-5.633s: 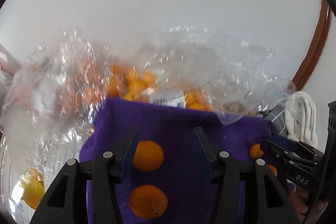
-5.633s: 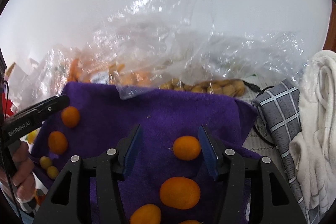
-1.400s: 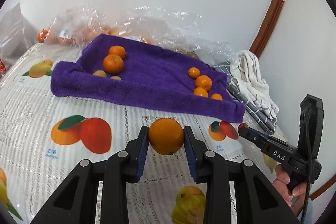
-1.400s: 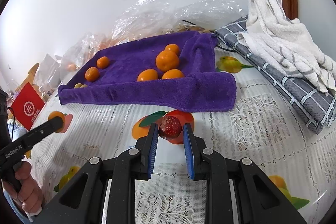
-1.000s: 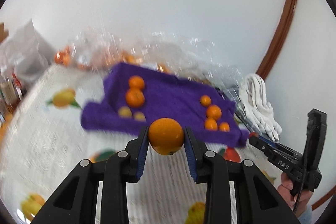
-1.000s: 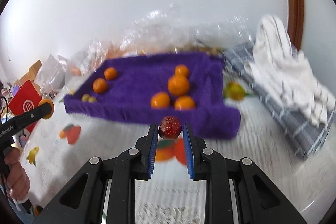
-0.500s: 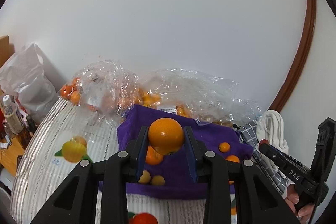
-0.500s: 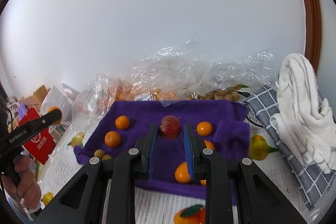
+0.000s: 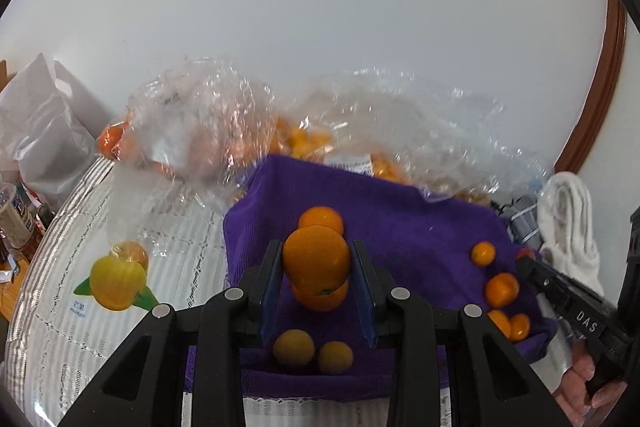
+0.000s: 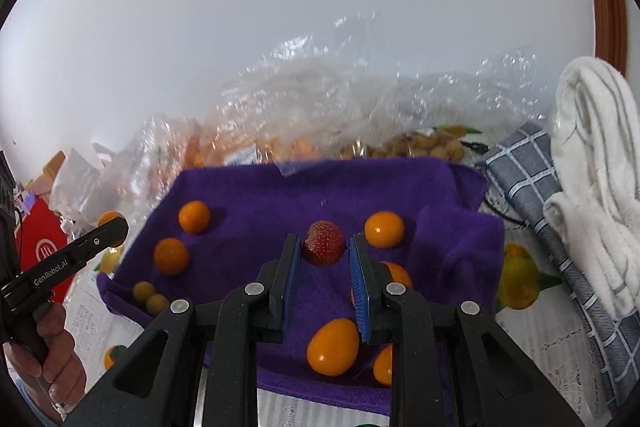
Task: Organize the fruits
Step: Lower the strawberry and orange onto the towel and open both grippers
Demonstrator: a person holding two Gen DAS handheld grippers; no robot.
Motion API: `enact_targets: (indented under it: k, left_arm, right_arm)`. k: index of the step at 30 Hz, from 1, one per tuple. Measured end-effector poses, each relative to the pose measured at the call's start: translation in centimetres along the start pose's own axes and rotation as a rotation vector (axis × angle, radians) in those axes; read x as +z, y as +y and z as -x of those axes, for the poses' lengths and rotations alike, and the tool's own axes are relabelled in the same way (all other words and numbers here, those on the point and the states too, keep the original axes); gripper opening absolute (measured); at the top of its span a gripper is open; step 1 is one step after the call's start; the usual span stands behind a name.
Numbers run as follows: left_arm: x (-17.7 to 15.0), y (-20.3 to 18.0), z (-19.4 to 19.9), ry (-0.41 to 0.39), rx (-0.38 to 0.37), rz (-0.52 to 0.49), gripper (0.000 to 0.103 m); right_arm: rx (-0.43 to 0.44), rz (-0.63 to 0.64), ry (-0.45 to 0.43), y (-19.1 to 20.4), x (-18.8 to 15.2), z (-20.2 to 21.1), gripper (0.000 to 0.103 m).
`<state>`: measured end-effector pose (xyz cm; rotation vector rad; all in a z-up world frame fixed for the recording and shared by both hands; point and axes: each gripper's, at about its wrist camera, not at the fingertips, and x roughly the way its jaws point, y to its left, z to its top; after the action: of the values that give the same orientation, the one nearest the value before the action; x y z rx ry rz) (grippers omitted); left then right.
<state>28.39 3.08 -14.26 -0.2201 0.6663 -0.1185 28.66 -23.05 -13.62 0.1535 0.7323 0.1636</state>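
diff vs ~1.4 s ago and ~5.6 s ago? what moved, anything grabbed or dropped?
Since 5.6 s ago, both grippers, then open over the purple towel, have taken hold: the left gripper of an orange, the right gripper of a strawberry. Since 1.4 s ago both carried them from over the bare tablecloth to above the towel. Nothing was let go. The fruit on the towel and the plastic bags kept their places.
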Motion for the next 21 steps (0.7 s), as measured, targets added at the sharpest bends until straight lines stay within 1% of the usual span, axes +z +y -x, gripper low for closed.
enact_targets:
  k: [5,9,13,16,21]
  left_arm:
    - [-0.5,0.5,-0.6,0.018,0.005,0.008,0.031]
    - [-0.8,0.5,-1.2,0.031,0.016,0.003,0.031]
    - [-1.2,0.2,-1.7,0.053,0.017,-0.018,0.031]
    - [-1.5,-0.1,-2.0,0.061,0.033,-0.045,0.031]
    - [-1.9,-0.5,-2.5,0.078,0.044,-0.057,0.032]
  right_arm:
    - [0.002,0.016,0.006,0.2,-0.5,-0.4,0.024]
    - [0.008,0.030,0.039,0.5,-1.1,-1.5,0.024]
    - [-0.004,0.060,0.067,1.1,-1.8,-2.4,0.024]
    - [-0.004,0.082,0.079,1.5,-2.2,-2.8,0.024]
    - [-0.022,0.099,0.096,1.8,-2.7,-3.5,0.024]
